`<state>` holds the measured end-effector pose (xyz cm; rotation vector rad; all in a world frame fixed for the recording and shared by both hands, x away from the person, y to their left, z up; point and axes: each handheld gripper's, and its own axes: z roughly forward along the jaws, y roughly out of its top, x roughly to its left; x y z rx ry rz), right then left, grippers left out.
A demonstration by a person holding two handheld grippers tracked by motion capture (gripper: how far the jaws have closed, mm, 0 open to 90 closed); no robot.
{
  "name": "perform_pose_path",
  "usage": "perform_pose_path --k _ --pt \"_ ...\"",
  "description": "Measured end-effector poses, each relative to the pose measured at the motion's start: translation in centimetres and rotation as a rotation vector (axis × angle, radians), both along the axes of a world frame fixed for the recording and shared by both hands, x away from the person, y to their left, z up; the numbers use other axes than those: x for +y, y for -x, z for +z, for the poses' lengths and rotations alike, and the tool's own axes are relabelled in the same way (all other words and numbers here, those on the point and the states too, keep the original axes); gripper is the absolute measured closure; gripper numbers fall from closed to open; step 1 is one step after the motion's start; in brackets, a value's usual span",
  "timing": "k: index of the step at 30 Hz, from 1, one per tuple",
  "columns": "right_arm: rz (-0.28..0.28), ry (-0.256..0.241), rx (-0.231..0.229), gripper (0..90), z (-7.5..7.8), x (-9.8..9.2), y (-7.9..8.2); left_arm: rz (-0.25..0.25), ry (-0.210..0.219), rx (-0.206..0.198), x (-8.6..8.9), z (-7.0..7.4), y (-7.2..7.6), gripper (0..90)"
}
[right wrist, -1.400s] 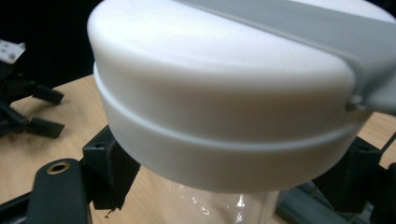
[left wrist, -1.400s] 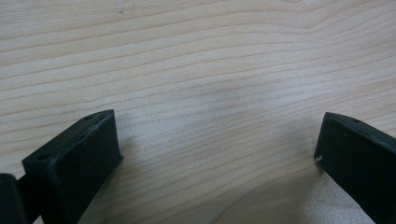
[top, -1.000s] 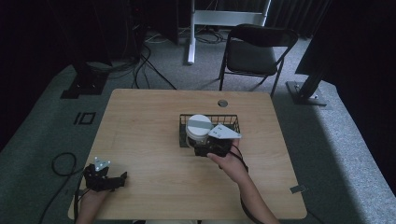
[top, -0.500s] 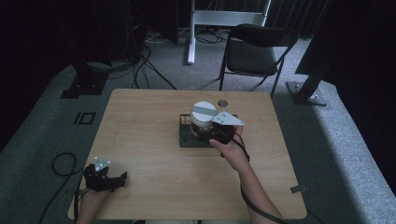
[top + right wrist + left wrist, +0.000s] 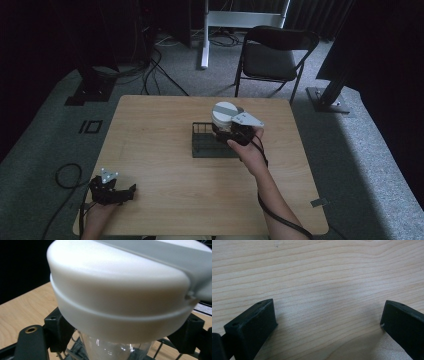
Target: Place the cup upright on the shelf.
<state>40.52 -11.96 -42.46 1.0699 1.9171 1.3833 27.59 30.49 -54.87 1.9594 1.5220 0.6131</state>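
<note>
Resting at the near left corner of the tabletop (image 5: 165, 165), our left tongs (image 5: 131, 190) stand wide apart with bare wood between the jaws. Farther in, our right tongs (image 5: 223, 131) clamp a clear jar (image 5: 110, 350) just below its white lid (image 5: 225, 112), one jaw on each side. We hold it raised above the back right part of a dark wire basket (image 5: 202, 145), near the middle of the tabletop. Beyond the far edge stands a folding chair (image 5: 272, 57).
</note>
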Motion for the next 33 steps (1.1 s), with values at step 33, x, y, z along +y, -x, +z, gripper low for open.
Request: perform_pose_path --k 33 --pt "-0.129 0.061 0.160 18.5 -3.8 0.4 -2.2 0.000 -0.001 0.000 0.0 0.0 0.0 0.2"
